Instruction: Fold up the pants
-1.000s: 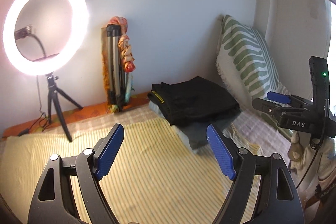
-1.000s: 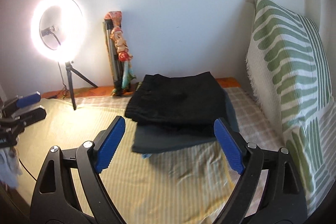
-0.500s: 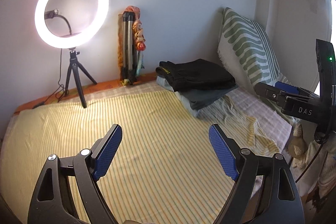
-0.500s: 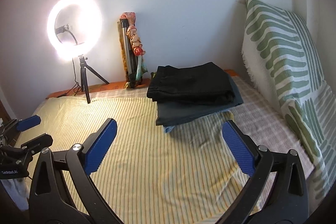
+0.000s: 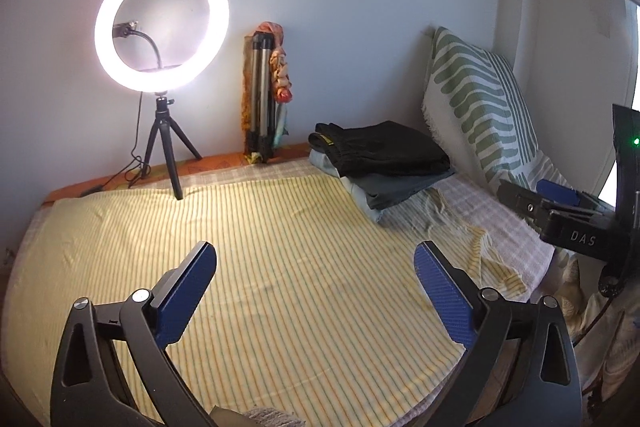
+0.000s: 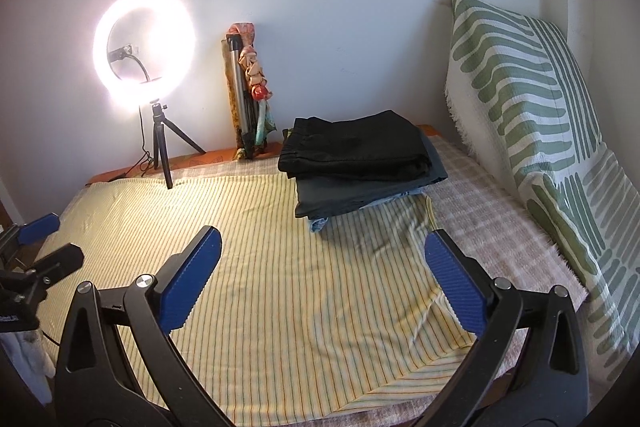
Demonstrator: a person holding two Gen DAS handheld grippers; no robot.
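1. Bed (image 5: 280, 267), covered by a yellow striped sheet (image 6: 280, 267): broad bare stretch in front of the stack, no unfolded pair seen on it.
2. Striped green pillow (image 6: 540, 115): propped against the wall, just right of the stack.
3. Stack of folded pants (image 6: 356, 167): at the far right of the sheet, black pair (image 5: 384, 149) on top, grey and pale blue ones beneath, edges roughly squared.
4. Ring light (image 5: 162, 25): on its tripod, well left of the stack, near the wall.
5. Left tool (image 5: 316, 287): jaws just opened wide, nothing between them; well short of the stack.
6. Right tool (image 6: 324, 283): equally wide, just opened further, empty.
7. Likely best now: keep both tools clear of the stack so it stays square, then fetch any next pair.
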